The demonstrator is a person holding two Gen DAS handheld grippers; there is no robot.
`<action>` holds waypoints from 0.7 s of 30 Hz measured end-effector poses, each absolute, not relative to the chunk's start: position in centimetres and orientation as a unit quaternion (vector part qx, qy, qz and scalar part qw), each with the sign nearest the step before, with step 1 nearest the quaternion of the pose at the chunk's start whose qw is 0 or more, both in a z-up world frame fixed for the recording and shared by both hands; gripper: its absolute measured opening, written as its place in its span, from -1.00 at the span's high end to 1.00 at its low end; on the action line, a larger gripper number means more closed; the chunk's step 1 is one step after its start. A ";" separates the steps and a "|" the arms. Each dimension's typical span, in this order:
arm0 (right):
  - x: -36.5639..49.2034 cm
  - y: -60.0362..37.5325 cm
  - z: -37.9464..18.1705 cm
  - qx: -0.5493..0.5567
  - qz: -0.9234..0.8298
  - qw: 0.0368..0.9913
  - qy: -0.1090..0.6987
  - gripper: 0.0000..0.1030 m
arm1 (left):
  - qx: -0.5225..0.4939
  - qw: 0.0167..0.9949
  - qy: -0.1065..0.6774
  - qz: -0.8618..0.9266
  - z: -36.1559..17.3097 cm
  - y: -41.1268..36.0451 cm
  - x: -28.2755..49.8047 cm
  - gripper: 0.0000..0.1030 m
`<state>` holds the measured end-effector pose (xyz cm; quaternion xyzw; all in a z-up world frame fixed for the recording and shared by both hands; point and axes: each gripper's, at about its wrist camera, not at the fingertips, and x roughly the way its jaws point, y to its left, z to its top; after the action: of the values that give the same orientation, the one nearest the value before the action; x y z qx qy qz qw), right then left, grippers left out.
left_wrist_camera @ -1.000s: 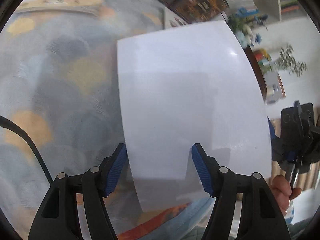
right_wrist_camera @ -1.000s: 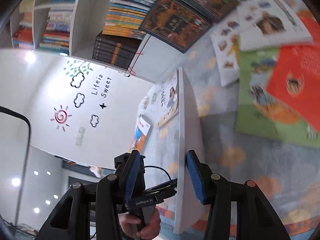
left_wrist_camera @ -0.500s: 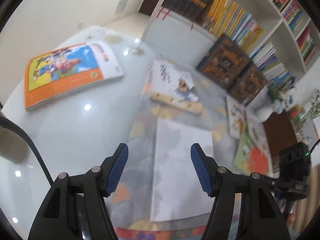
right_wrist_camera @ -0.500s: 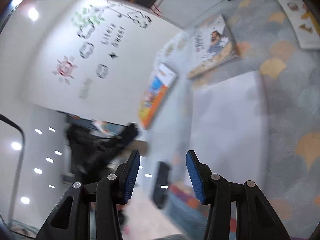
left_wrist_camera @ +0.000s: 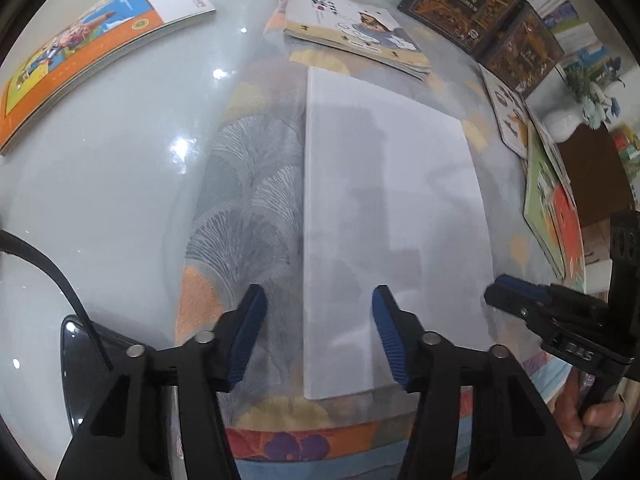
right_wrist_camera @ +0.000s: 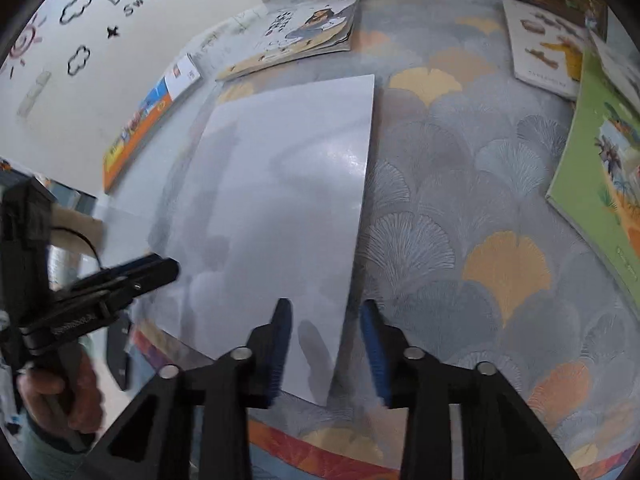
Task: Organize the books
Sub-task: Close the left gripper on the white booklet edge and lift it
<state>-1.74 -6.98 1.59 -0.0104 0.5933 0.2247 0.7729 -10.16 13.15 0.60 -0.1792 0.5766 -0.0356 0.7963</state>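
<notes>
Your white book (left_wrist_camera: 392,216) lies flat on the fan-patterned rug (right_wrist_camera: 460,208), partly over the glossy floor (left_wrist_camera: 100,184), with both your left gripper (left_wrist_camera: 316,336) and right gripper (right_wrist_camera: 326,344) spread wide, holding nothing. Only your right view shows the wall (right_wrist_camera: 80,40) with cloud drawings; only your left shows the dark box sets (left_wrist_camera: 480,12) by the shelves.

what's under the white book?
The white book lies flat on the patterned rug, which shows along its edges. Anything directly beneath it is covered. Nothing rests on top; both claws are open above it.
</notes>
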 end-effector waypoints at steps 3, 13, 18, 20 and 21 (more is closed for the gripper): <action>-1.9 -6.1 1.6 -0.030 0.221 0.775 0.591 0.48 | -0.190 0.793 0.576 -0.051 0.5 12.9 -10.5 0.15; -2.3 -6.6 1.3 0.006 0.241 0.764 0.599 0.43 | -0.306 0.794 0.511 -0.121 1.5 14.7 -11.6 0.13; -1.1 -9.4 0.5 0.112 0.252 0.736 0.618 0.44 | -0.347 0.801 0.459 -0.163 3.8 14.9 -11.6 0.13; -0.9 -9.8 0.2 0.135 0.254 0.729 0.621 0.44 | -0.298 0.812 0.483 -0.135 3.3 13.8 -10.9 0.16; -0.9 -9.9 0.2 0.140 0.255 0.727 0.622 0.44 | -0.284 0.813 0.494 -0.121 2.8 13.5 -10.7 0.20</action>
<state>-0.91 -9.92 0.18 0.1403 0.6216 0.2547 0.7274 -10.74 13.53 2.82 -0.2837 0.4937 -0.1213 0.8130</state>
